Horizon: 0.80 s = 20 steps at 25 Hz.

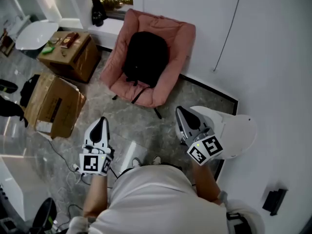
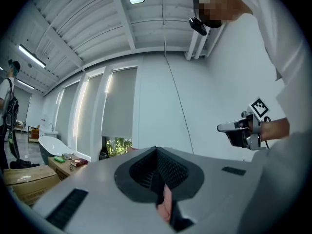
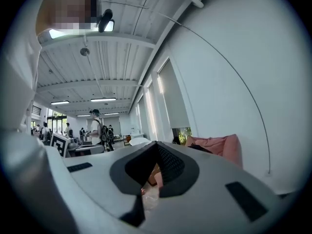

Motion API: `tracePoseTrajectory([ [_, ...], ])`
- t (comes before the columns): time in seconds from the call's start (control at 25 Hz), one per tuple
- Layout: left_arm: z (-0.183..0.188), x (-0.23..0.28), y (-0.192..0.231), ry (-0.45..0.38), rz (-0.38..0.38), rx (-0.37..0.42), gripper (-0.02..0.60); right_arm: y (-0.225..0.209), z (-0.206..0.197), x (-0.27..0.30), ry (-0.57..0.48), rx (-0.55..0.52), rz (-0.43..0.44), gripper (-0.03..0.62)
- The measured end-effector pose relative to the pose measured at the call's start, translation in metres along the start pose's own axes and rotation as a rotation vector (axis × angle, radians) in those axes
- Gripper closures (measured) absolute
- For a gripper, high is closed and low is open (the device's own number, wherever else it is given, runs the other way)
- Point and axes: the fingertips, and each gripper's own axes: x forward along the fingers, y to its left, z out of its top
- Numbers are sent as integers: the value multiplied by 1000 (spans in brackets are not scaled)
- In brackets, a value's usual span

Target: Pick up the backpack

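Observation:
A black backpack (image 1: 145, 56) lies in the seat of a pink padded chair (image 1: 178, 38) against the white wall, with a strap hanging over the front edge. Both grippers are held level in front of the person, well short of the chair. My left gripper (image 1: 101, 121) has its jaws together with nothing between them, and they also meet at the tip in the left gripper view (image 2: 157, 151). My right gripper (image 1: 181, 112) looks shut and empty too (image 3: 156, 145). In the right gripper view the pink chair (image 3: 222, 145) shows ahead to the right.
Two cardboard boxes (image 1: 53, 104) and a low wooden box (image 1: 68, 52) stand left of the chair. A white round stool (image 1: 234, 128) sits beside my right gripper. A cable (image 1: 63, 155) runs along the stone floor. Several people (image 3: 95, 128) stand far off.

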Motion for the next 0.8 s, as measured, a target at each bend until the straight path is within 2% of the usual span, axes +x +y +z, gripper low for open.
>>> tracePoseTrajectory([
  [0.48,-21,10,-17,43,30,-24,563,-26,-22,-8,25,56,16,574],
  [0.64,-32,26,-3,61,24,-32,563,-36,-34,7,51,68,1,574],
  [0.8,-54,62,18,88,-4,-72,563,-51,-44,40,75,72,-32,574],
])
